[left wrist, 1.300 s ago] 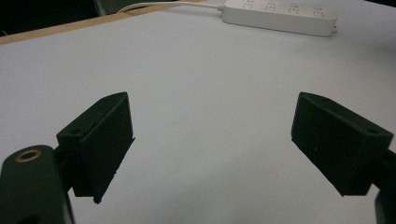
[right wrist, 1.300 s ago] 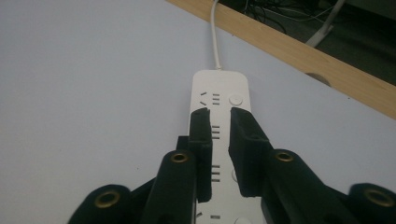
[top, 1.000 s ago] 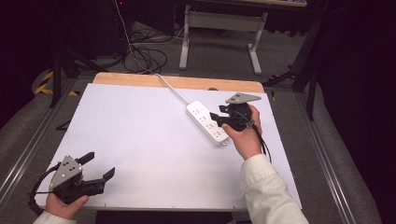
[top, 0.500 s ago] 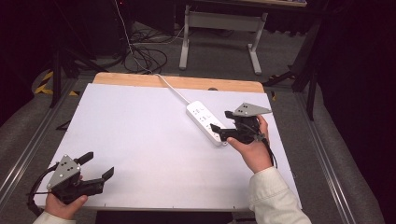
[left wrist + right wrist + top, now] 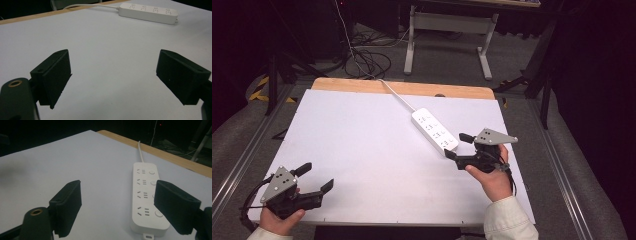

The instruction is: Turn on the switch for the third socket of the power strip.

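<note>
nothing is gripped yet, so the work looks barely begun. your right gripper (image 5: 459, 146) hangs with jaws spread just beside the near end of the strip (image 5: 435, 130), which lies flat on the far right of the table (image 5: 362, 135), its cord (image 5: 397, 95) running off the back edge. your left gripper (image 5: 318, 177) rests spread and empty at the near left corner, well apart. closing on the strip is left. beyond, a dark room with floor cables (image 5: 367, 57) and a desk frame (image 5: 447, 30).

A white four-socket power strip (image 5: 435, 129) lies flat, diagonal, apparently unplugged-into, right of centre.
</note>
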The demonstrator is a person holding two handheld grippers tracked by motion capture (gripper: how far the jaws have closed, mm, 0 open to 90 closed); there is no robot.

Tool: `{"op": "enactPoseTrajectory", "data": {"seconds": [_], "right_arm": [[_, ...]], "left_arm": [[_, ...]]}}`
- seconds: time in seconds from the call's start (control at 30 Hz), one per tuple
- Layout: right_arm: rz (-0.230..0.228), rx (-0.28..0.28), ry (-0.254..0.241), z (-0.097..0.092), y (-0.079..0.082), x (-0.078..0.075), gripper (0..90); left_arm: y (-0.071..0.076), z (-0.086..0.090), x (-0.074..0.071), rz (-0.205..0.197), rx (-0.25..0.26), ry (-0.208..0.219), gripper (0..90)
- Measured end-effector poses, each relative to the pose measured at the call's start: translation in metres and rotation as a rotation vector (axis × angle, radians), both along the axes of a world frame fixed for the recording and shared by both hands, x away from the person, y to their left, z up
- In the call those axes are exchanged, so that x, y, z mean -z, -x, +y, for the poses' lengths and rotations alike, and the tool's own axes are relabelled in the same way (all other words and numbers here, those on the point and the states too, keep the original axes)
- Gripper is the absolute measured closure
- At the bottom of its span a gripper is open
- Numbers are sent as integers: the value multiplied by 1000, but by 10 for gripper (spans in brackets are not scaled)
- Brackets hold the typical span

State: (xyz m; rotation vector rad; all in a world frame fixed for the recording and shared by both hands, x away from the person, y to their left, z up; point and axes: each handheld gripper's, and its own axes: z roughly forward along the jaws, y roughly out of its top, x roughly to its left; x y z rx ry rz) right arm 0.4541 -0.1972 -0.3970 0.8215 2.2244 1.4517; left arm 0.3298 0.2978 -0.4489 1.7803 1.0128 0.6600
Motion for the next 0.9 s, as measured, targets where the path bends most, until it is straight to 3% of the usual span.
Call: {"op": "enactPoseTrajectory", "data": {"seconds": [0.17, 0.37, 0.53, 0.63, 0.8, 0.9], "right_arm": [[1, -19, 5, -7, 8, 15, 173], [-25, -39, 16, -9, 16, 31, 170], [-19, -50, 13, -10, 20, 42, 166], [-3, -46, 8, -12, 21, 52, 164], [62, -49, 2, -12, 18, 65, 133], [93, -42, 35, -9, 20, 75, 129]], "left_arm": [[1, 0, 0, 2, 2, 2, 130], [1, -1, -1, -4, 1, -11, 129], [2, -1, -1, -8, 3, -17, 128], [2, -2, -1, -7, 5, -22, 128], [1, -1, 0, -3, 5, -15, 124], [1, -1, 1, -2, 3, -9, 122]]}}
